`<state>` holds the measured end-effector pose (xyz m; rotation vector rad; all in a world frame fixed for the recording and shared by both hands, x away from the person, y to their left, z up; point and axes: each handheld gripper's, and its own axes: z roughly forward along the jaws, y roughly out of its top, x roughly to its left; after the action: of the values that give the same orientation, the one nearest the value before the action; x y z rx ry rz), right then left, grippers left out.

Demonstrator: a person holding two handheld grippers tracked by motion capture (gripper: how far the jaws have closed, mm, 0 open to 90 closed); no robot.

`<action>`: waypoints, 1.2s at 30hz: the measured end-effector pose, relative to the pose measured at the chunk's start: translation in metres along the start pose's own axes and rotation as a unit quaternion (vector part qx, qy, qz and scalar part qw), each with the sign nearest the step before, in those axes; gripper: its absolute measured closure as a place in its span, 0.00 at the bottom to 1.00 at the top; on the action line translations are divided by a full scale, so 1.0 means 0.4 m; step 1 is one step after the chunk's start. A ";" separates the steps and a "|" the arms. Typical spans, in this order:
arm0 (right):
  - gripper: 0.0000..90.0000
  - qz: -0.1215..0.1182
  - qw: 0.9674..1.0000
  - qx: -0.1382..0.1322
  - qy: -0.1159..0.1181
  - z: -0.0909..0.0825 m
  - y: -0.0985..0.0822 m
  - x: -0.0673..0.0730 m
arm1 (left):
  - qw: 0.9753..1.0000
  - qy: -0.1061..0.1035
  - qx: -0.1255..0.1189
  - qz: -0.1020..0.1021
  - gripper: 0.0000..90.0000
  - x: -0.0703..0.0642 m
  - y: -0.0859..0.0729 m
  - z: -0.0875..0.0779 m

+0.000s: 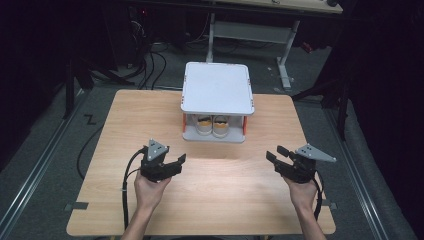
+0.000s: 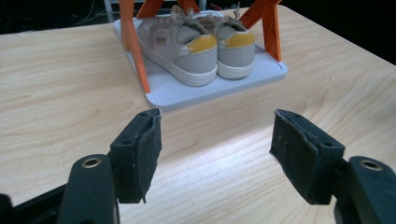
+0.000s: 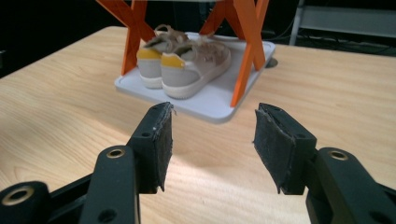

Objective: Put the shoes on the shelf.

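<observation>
Where orange legs (image 2: 136,46) show, shoes (image 2: 198,44) sit beneath.

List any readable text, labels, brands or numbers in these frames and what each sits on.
No readable text in any view.
Left shoe: a small tan patch on its side, too blurred to read.
White rack, orange legs, table, left gripper and right gripper: no markings visible.

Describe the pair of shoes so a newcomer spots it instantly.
On the wooden table stands a two-level rack with white shelves and orange legs. The pair of shoes sits on its bottom shelf, heels toward the person: grey-and-white sneakers with yellow heel patches, nothing else beside them.
</observation>
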<state>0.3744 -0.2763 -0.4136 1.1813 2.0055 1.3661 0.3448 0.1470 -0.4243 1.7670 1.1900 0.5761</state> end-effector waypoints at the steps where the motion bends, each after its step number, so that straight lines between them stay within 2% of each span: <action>1: 0.52 0.000 1.000 0.002 -0.003 -0.001 -0.008 0.000 | 1.000 0.000 0.001 -0.001 0.38 0.001 -0.005 -0.001; 9: 0.51 0.004 1.000 0.016 -0.021 -0.001 -0.053 -0.014 | 1.000 0.006 0.017 -0.015 0.37 0.029 -0.051 -0.002; 20: 0.50 0.021 0.998 0.042 -0.043 0.017 -0.105 -0.057 | 0.998 0.034 0.052 -0.025 0.37 0.069 -0.096 0.032; 24: 0.50 0.017 0.997 0.055 -0.050 0.026 -0.119 -0.059 | 0.997 0.038 0.061 -0.031 0.37 0.079 -0.108 0.043; 29: 0.50 0.023 0.996 0.066 -0.056 0.041 -0.133 -0.072 | 0.996 0.051 0.070 -0.035 0.36 0.088 -0.119 0.059; 36: 0.49 0.012 0.993 0.089 -0.076 0.072 -0.144 -0.084 | 0.994 0.068 0.079 -0.037 0.37 0.105 -0.128 0.076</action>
<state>0.3905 -0.2978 -0.4809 1.3477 2.0420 1.0902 0.3615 0.1786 -0.4877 1.8312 1.4236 0.5799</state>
